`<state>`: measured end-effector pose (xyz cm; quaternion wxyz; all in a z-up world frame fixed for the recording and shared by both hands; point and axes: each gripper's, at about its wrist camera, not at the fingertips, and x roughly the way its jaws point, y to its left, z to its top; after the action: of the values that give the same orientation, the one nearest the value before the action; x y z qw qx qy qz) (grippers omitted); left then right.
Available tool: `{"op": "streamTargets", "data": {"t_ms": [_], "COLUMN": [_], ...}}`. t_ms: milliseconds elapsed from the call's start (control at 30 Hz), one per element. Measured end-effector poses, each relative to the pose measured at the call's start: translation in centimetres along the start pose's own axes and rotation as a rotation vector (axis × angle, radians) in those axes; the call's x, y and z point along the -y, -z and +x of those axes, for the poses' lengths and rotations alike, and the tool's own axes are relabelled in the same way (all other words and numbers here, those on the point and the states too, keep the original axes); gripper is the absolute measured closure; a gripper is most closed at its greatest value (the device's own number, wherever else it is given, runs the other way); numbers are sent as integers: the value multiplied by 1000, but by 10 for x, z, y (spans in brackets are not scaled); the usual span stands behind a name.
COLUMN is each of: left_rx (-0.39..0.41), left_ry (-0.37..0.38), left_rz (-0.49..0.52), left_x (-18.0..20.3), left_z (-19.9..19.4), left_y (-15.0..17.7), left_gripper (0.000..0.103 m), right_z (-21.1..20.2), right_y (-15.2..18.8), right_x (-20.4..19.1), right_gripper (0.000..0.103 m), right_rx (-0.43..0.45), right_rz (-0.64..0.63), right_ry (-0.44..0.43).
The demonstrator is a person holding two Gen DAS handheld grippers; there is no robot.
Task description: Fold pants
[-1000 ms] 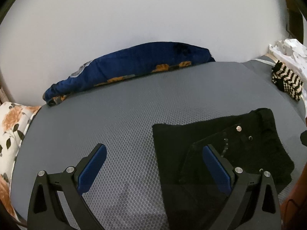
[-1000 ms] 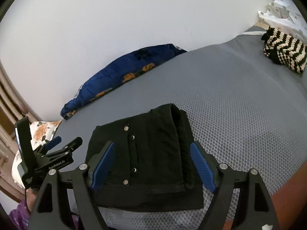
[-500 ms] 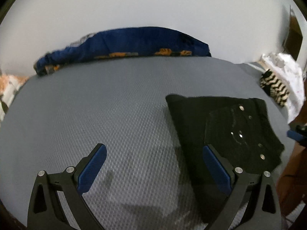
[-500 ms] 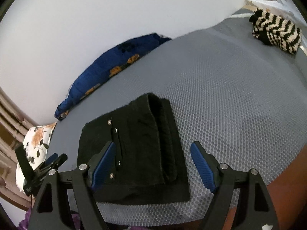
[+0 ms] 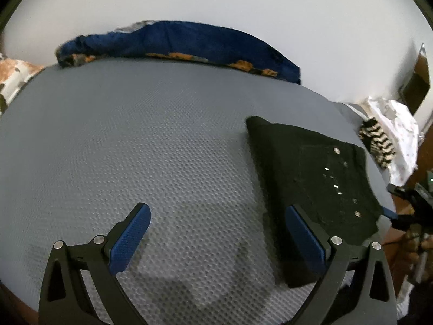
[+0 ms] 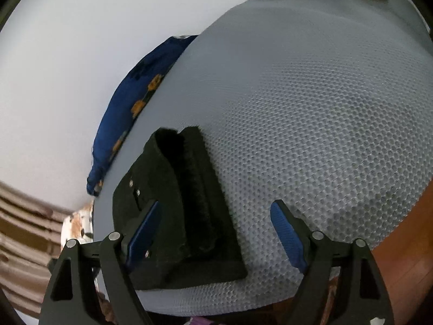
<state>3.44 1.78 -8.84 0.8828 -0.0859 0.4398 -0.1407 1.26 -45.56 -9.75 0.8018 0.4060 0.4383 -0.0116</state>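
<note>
The black pants [image 5: 311, 178] lie folded into a compact rectangle on the grey mesh bed surface [image 5: 135, 140], with metal buttons showing on top. In the left wrist view they sit at the right. My left gripper [image 5: 216, 216] is open and empty above the mattress, left of the pants. In the right wrist view the folded pants [image 6: 184, 211] lie near the bed's front edge. My right gripper [image 6: 216, 214] is open and empty, hovering over the pants' right side. The right gripper also shows at the left wrist view's right edge [image 5: 406, 203].
A blue floral cushion [image 5: 189, 46] lies along the white wall at the back. A striped black-and-cream knit [image 5: 377, 142] and white cloth [image 5: 397, 124] lie at the bed's right end. A floral pillow [image 5: 13, 75] is at the left. The wooden bed edge [image 6: 400, 230] runs in front.
Both grippers have swung and pulled back from the folded pants, still open. The left view has turned left; the right view has tilted and moved nearer the bed's front edge.
</note>
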Motion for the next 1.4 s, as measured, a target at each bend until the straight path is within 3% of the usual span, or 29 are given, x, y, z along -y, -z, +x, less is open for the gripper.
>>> {"op": "streamTargets", "data": {"t_ms": [367, 567, 767, 933, 1033, 1100, 1400], "left_rx": [-70, -91, -106, -144, -141, -152, -161], "left_ry": [130, 233, 267, 240, 167, 127, 119], "left_rz": [-41, -80, 14, 72, 94, 100, 112], "left_x": [3, 0, 23, 36, 41, 43, 64], "left_z": [15, 24, 44, 64, 72, 77, 91], "left_y": [6, 1, -23, -34, -36, -34, -24], "left_gripper": [4, 4, 4, 4, 4, 4, 4], "right_z": [24, 53, 64, 70, 69, 71, 83], "right_y": [4, 17, 11, 3, 8, 14, 45], "right_x": [4, -20, -30, -25, -27, -32, -62], "right_gripper": [20, 21, 24, 25, 25, 25, 19], "right_rx": [-79, -138, -141, -138, -118, -100, -21], "right_rz": [13, -133, -214, -219, -264, -310, -542], "right_ry": [-135, -184, -177, -209, -195, -174, 24]}}
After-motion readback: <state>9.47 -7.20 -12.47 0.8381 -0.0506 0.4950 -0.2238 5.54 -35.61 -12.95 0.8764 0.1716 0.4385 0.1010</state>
